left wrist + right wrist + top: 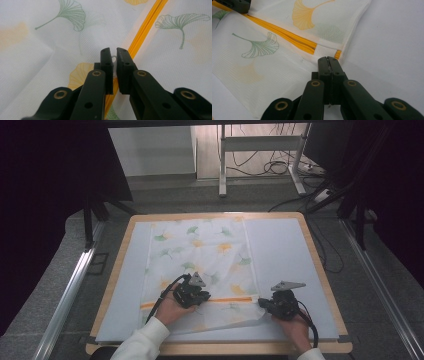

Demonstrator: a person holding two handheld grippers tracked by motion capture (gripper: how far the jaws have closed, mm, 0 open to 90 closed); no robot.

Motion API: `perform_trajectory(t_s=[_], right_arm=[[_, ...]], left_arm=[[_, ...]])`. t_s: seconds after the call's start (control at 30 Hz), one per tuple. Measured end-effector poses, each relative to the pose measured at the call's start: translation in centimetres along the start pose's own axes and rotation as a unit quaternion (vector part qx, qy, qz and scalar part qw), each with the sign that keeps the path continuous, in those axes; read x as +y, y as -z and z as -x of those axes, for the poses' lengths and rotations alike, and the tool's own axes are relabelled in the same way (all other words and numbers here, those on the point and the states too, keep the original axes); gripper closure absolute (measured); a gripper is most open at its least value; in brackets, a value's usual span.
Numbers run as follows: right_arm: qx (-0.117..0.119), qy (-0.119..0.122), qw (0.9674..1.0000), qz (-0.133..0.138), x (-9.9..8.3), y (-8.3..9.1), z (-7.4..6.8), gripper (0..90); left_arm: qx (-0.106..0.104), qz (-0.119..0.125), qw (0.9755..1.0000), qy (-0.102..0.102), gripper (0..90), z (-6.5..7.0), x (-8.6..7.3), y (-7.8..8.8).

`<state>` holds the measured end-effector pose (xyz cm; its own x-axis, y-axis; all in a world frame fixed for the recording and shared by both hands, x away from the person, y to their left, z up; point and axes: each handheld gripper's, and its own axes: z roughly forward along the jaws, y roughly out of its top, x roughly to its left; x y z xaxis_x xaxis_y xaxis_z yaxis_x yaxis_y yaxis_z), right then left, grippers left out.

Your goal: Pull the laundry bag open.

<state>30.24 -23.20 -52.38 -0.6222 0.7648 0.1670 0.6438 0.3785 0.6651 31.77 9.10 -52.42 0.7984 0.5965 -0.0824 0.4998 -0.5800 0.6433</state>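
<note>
The left gripper (113, 58) pinched what looked like the zipper pull (114, 59) while the right gripper (329, 60) clamped the mesh bag (200, 250)'s edge, ready for sliding along the orange zipper (146, 27).

A white mesh laundry bag (200, 265) printed with green and yellow ginkgo leaves lay flat on the table's middle, its long side running away from the person. An orange zipper (225, 299) crossed it near the near end. Its small white pull tab (114, 59) stood up on that zipper line. The near right corner (257, 312) was lifted and creased.
</note>
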Motion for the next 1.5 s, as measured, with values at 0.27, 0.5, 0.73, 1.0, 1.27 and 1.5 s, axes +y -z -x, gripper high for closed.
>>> perform_trajectory(t_s=[0.27, 0.5, 0.73, 1.0, 1.27, 1.5], right_arm=[[0.0, -0.002, 1.0, -0.001, 0.0, 0.0, 0.0, 89.9], [0.001, -0.001, 1.0, -0.002, 0.0, 0.0, 0.0, 89.9], [0.0, -0.001, 1.0, -0.001, 0.0, 0.0, 0.0, 89.9], [0.0, -0.002, 1.0, -0.001, 0.0, 0.0, 0.0, 89.9], [0.002, 0.0, 1.0, -0.002, 0.0, 0.0, 0.1, 89.8], [0.0, -0.002, 1.0, -0.001, 0.0, 0.0, 0.0, 89.8]], left_arm=[[-0.002, -0.002, 1.0, 0.009, 85.3, -0.4, -0.4, 0.3], [0.006, -0.006, 0.9998, 0.015, 85.3, -0.9, -1.1, 1.0], [0.01, -0.008, 0.9997, 0.02, 85.3, -1.3, -1.7, 1.5], [0.02, -0.009, 0.9994, 0.027, 85.3, -1.6, -2.5, 2.2], [0.031, -0.012, 0.9989, 0.032, 85.2, -2.3, -3.9, 3.4], [0.037, -0.011, 0.9983, 0.043, 85.2, -2.9, -5.1, 4.4]])
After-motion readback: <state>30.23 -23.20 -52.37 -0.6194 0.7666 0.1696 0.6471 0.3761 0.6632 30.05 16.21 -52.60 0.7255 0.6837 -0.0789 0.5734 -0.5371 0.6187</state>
